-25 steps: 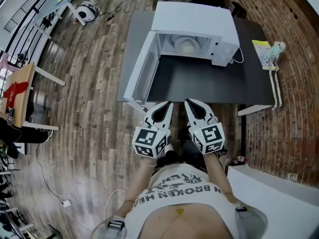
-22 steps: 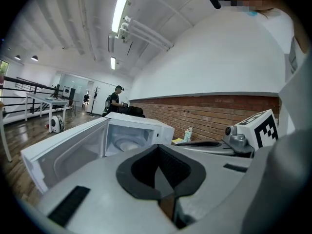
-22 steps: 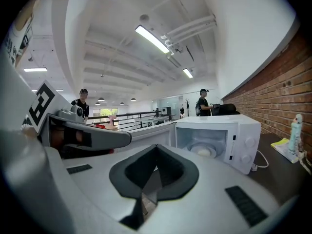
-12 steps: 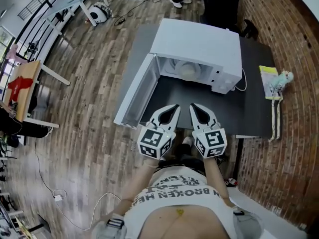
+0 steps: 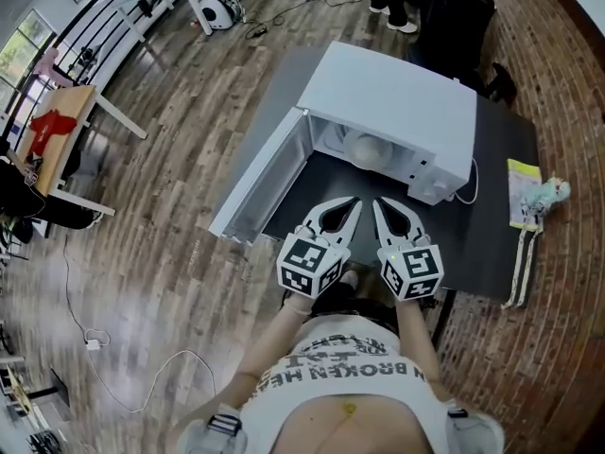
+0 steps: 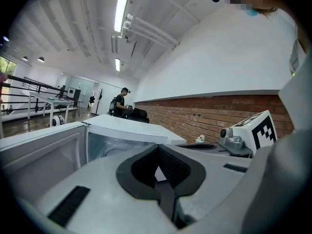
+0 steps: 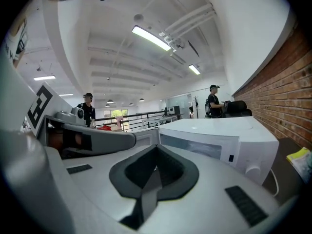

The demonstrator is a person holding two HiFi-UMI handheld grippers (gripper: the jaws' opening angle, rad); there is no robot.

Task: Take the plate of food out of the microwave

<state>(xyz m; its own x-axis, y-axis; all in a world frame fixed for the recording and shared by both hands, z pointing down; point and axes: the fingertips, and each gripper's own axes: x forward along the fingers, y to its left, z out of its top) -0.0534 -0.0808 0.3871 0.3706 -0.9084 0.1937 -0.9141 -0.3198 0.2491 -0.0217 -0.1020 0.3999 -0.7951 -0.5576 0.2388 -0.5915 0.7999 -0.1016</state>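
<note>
Head view has the plate of food sitting inside the open microwave, my left gripper and right gripper both pressed together, empty, just in front of it. I'd spread one before reaching in, and keep it level.

Bright, even light falls from ceiling tubes, leaving faint, soft shadows; the white top of the microwave looks nearly washed out and the floor shows a pale sheen. The head view bows toward its edges, and both gripper views are round fisheye pictures with black corners, softest nearest the lens.
</note>
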